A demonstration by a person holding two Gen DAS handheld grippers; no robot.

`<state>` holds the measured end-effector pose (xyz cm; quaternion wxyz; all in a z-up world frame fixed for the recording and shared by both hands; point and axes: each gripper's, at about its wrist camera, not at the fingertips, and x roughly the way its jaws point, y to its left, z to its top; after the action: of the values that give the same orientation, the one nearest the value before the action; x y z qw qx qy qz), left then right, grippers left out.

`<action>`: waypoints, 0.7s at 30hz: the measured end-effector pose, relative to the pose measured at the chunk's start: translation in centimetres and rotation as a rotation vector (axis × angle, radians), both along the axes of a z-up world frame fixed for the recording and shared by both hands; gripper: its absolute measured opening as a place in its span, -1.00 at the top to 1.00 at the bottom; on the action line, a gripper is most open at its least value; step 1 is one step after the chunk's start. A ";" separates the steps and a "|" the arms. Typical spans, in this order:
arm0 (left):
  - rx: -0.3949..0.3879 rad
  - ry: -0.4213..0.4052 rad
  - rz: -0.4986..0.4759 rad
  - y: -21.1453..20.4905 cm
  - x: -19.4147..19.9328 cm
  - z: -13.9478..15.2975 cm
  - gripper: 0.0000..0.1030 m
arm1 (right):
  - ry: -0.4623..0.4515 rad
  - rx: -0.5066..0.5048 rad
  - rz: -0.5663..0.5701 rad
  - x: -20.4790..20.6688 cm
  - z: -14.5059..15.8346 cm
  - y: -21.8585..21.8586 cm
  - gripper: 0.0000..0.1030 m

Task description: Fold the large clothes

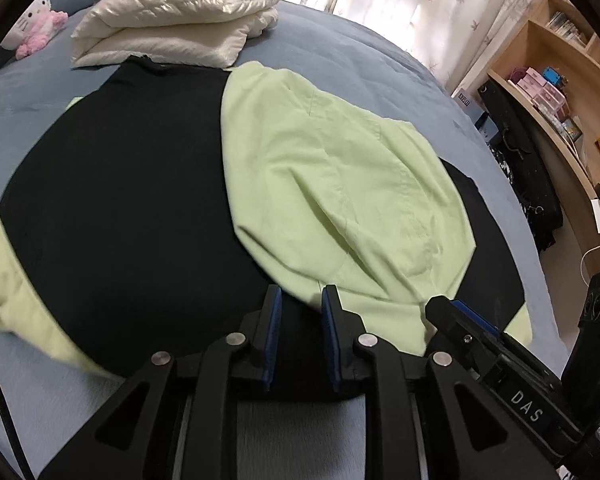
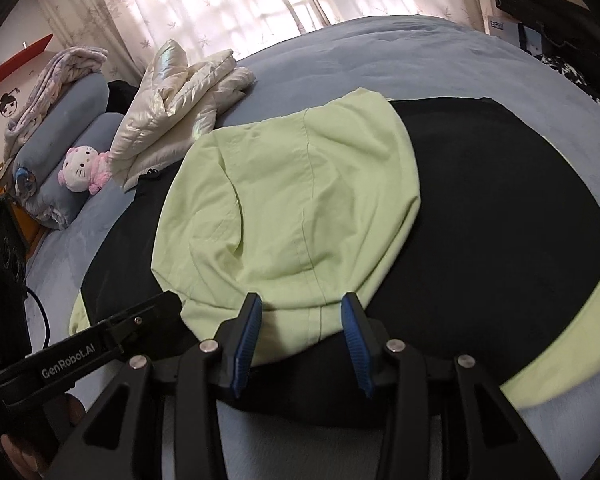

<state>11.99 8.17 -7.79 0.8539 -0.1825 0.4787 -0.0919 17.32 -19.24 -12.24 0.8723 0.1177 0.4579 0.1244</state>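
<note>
— Spread flat as it is, where does the garment lie?

— The black garment [image 1: 120, 200] with pale green sleeves covers the middle of the bed [image 1: 340, 40], its hem at the near edge and its collar toward the head of the bed. One green sleeve [image 1: 340, 192] is folded over onto the black body; the other green sleeve [image 1: 16, 280] lies out flat toward the left side of the bed.

— And the fingers?

— The left gripper [image 1: 300, 300] hangs over the hem with its fingers [image 1: 274, 316] parted, nothing between them, tips just at the lower edge of the folded sleeve. The right gripper [image 2: 300, 312] is released too, fingers [image 2: 248, 328] spread wide on either side of the folded sleeve's cuff end; whether they touch the cloth I cannot tell. In each wrist view the other gripper shows close beside.

— What else is on the bed?

— A cream puffy jacket [image 2: 180, 100] is folded in a pile just past the collar. Beyond it, at the head of the bed, a pink and white plush cat [image 2: 84, 168] leans on blue rolled bedding [image 2: 60, 120]. Sheer curtains [image 2: 220, 0] hang behind, and a wooden shelf unit [image 1: 560, 80] stands off the right side of the bed.
</note>
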 end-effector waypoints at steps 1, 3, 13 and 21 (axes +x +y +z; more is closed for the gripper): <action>-0.003 -0.001 0.001 0.1 -0.4 0.3 0.65 | -0.002 0.012 0.000 -0.3 0.4 0.0 0.19; -0.009 -0.012 0.001 0.3 -1.4 1.3 0.64 | -0.013 0.018 0.003 -1.2 1.2 0.0 0.19; -0.009 -0.090 0.038 1.7 -6.3 7.2 0.47 | -0.113 0.060 0.020 -6.0 7.3 0.4 0.19; -0.053 -0.068 0.089 3.5 -9.0 9.5 0.16 | -0.167 0.052 0.049 -8.8 10.7 1.0 0.19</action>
<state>3.04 11.71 1.72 0.8678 -0.2230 0.4382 -0.0725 8.57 -18.19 -1.54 0.9009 0.1182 0.3829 0.1668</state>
